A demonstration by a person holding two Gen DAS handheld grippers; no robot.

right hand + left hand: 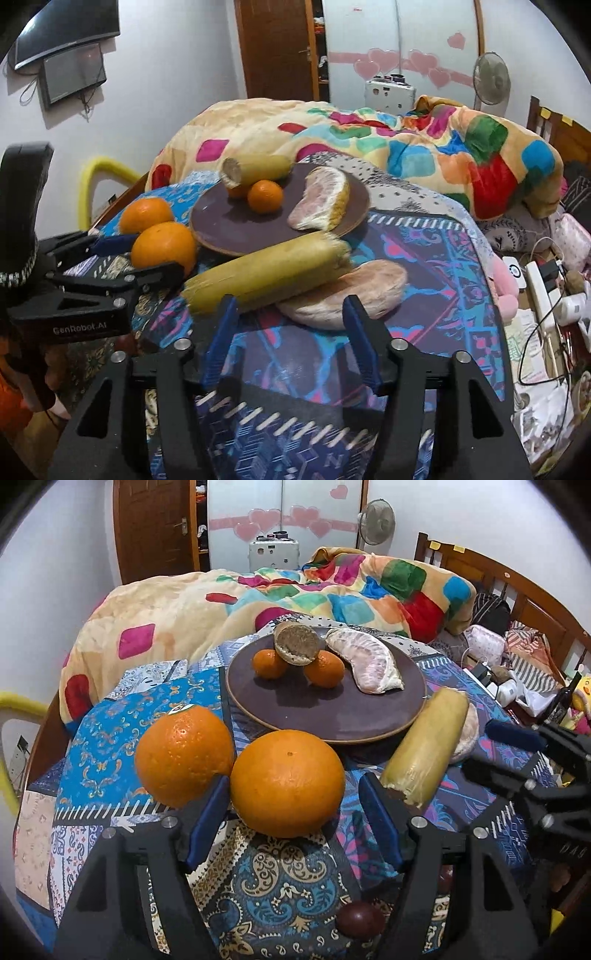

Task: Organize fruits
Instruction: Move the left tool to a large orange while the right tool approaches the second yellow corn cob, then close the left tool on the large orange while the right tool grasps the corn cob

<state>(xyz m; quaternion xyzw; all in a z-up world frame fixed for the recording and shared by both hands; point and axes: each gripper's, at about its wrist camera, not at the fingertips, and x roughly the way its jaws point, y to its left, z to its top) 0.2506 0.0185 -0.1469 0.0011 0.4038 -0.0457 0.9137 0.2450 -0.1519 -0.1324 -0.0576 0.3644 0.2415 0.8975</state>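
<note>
Between open left claw (pixel 291 808), orange (pixel 287 782)

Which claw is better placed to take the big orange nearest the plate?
The left claw: its open fingers already flank that orange. The right claw faces the sugarcane piece and pomelo segment instead.

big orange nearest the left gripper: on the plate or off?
Off. The big orange sits on the patterned cloth in front of the brown plate, beside a second big orange; only smaller fruit is on the plate.
</note>
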